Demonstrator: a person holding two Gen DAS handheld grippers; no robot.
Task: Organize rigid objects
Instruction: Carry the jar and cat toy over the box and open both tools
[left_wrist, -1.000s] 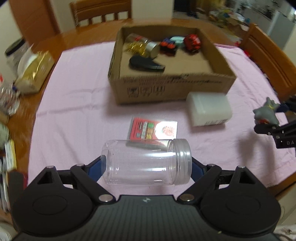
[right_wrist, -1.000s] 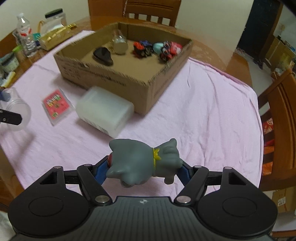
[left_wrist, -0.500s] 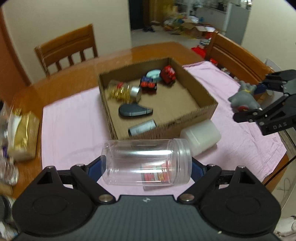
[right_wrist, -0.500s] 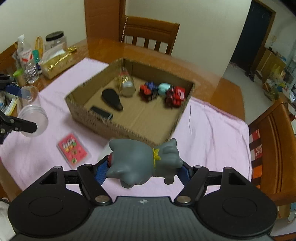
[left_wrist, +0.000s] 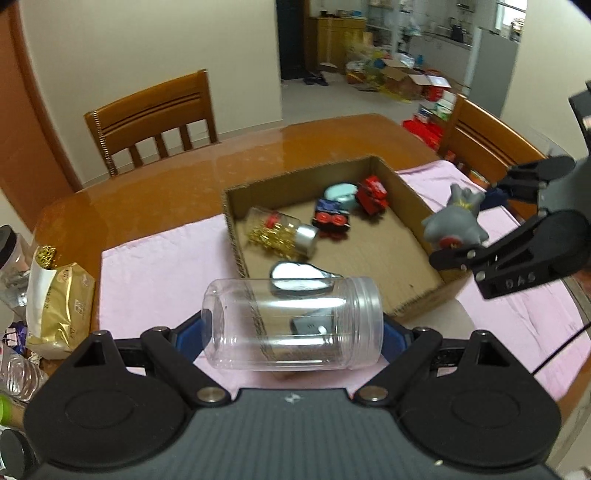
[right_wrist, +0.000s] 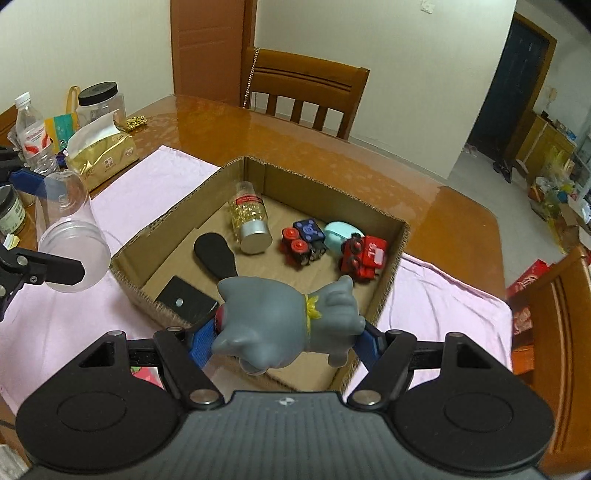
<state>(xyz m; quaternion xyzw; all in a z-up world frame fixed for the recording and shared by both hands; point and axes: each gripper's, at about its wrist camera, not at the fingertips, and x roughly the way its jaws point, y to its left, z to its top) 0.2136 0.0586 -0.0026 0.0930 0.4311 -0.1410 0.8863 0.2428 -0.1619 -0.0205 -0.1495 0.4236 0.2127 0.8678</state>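
My left gripper (left_wrist: 291, 332) is shut on a clear plastic jar (left_wrist: 291, 325), held sideways in the air just before the near-left corner of the cardboard box (left_wrist: 236, 236). My right gripper (right_wrist: 288, 336) is shut on a grey toy figure (right_wrist: 288, 325), held above the box's near wall (right_wrist: 147, 295). The jar also shows in the right wrist view (right_wrist: 70, 236), and the grey toy shows in the left wrist view (left_wrist: 454, 225). In the box lie a pill bottle (right_wrist: 249, 218), two toy trains (right_wrist: 364, 256), a teal case (right_wrist: 338, 236), a black oval (right_wrist: 216, 254) and a black block (right_wrist: 184, 301).
A pink cloth (right_wrist: 443, 306) covers the wooden table (right_wrist: 332, 162). A gold bag (right_wrist: 103, 151), bottles (right_wrist: 33, 133) and jars (right_wrist: 98, 103) stand at the left. Wooden chairs (right_wrist: 303, 96) stand around. A red card packet (right_wrist: 146, 373) lies under my right gripper.
Both grippers have risen and moved toward the box with their objects. The white container and red card have dropped out of the left wrist view.
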